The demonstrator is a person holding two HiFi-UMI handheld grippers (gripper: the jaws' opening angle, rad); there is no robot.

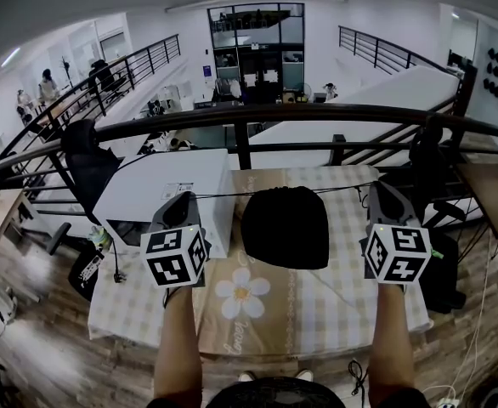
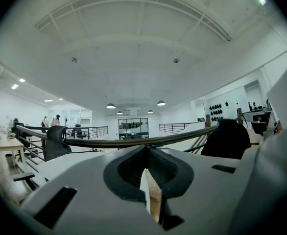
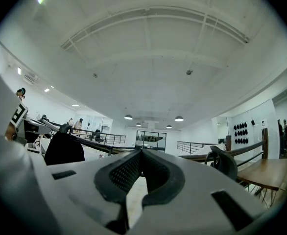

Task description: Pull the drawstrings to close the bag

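Observation:
A black drawstring bag (image 1: 285,226) stands on the checked tablecloth (image 1: 334,296) between my two grippers, its top puckered together. One thin drawstring (image 1: 222,195) runs taut from the bag's mouth to my left gripper (image 1: 184,197), and a second drawstring (image 1: 347,188) runs to my right gripper (image 1: 376,187). Both grippers are held level on either side of the bag, shut on the string ends. The left gripper view has the bag (image 2: 227,138) off to the right of the closed jaws. The right gripper view has the bag (image 3: 65,150) off to the left.
A white box (image 1: 168,192) lies on the table behind my left gripper. A dark railing (image 1: 257,119) crosses just beyond the table's far edge. Black chairs stand at the left (image 1: 87,164) and right (image 1: 426,155). A flower print (image 1: 242,293) marks the cloth in front.

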